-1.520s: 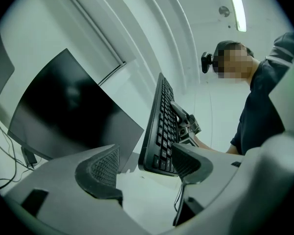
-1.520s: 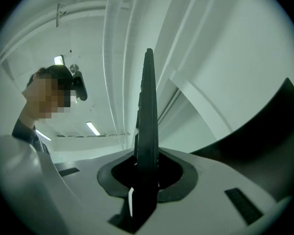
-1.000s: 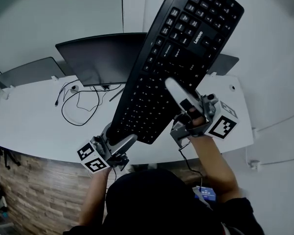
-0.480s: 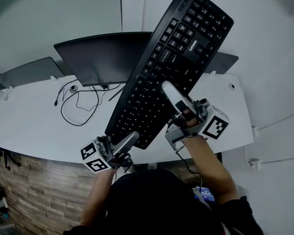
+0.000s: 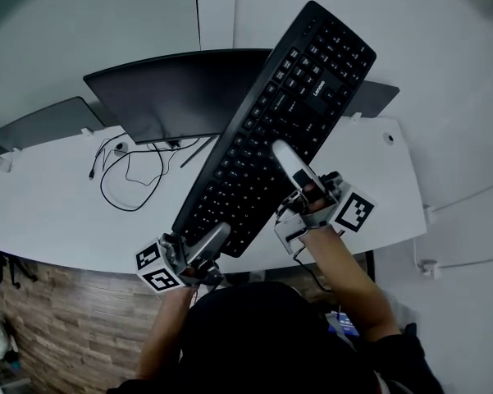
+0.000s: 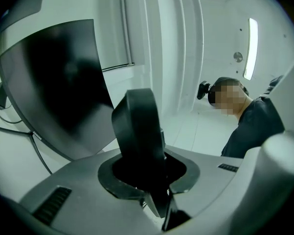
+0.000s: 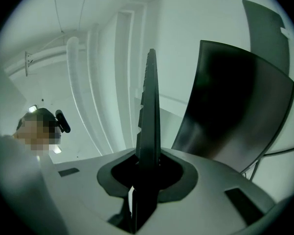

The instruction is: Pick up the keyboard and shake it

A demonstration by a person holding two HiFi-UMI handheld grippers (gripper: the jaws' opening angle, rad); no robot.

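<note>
- Right gripper [image 7: 147, 177] clamps the keyboard [image 5: 267, 125] by its long edge; left gripper [image 6: 139, 168] clamps its near corner.
- The keyboard is held tilted between both, above the desk [image 5: 49, 212]. This is judged to be the shaking stage, and the next move needs firm grips.

The right claw [image 7: 147, 174] is closed on a black keyboard [image 7: 149, 111], seen edge-on. The keyboard rises upright from between the jaws as a thin dark blade, with key rows stepping along its left side. To its right stands a dark curved monitor [image 7: 235, 106], and a second dark screen [image 7: 266, 33] sits behind it at the upper right. A thin cable [image 7: 279, 153] trails at the lower right. At the far left is a person [image 7: 39, 115] with a head camera [image 7: 63, 121]. White pipes [image 7: 78, 82] run overhead.
</note>
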